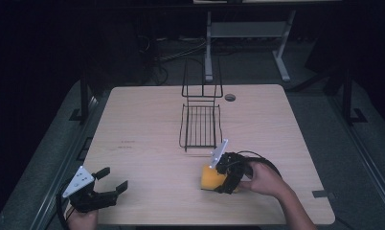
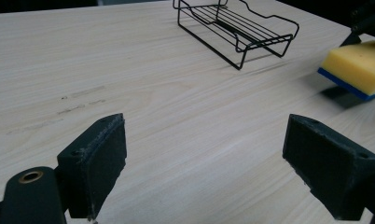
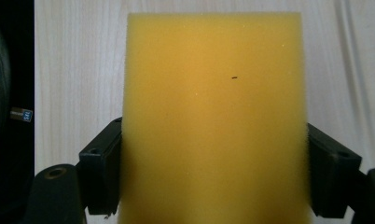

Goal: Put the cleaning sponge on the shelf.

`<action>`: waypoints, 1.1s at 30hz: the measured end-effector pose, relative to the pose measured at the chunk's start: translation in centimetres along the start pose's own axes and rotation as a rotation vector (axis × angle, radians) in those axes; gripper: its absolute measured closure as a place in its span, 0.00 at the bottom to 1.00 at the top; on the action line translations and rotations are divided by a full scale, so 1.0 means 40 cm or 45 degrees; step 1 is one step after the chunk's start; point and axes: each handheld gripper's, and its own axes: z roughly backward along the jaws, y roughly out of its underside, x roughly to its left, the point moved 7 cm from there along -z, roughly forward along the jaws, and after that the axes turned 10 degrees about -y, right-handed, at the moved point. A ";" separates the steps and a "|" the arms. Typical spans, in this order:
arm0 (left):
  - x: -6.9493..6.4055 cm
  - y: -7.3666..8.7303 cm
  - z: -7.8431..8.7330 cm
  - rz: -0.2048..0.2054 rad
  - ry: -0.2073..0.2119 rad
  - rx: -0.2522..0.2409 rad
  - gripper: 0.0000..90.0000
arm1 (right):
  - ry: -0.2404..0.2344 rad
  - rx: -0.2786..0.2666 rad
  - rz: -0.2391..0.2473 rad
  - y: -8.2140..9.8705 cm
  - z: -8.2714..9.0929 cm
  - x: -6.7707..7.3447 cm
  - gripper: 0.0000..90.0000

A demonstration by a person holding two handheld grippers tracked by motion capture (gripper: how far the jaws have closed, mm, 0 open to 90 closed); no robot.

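While the right gripper has its two black jaws pressed against the long sides of a yellow sponge, the sponge stands out ahead of them and hides the gap between them in the right gripper view. The pads meet the foam at its near part, and the rest of the block reaches past the jaw tips over the pale wood. In the left gripper view the sponge shows a blue layer on its underside and is tilted, its left end low at the table; whether that end touches the wood I cannot tell. In the high view the sponge sits at the near right of the table's middle, with the person's right hand just behind the gripper.

The left gripper is at the near left corner, well apart from the sponge, its jaws spread wide with nothing between them. In its own view the pads stand far apart above bare wood.

A black wire rack sits farther off, at the middle of the far half of the table, beyond the sponge and apart from it. Its tray of thin bars is empty, and a taller wire frame rises at its far end. A small round grey disc lies just right of that frame, near the far edge.
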 end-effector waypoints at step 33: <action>-0.004 -0.002 -0.001 0.002 0.009 -0.005 0.14 | -0.019 -0.018 0.034 -0.107 0.075 -0.095 0.24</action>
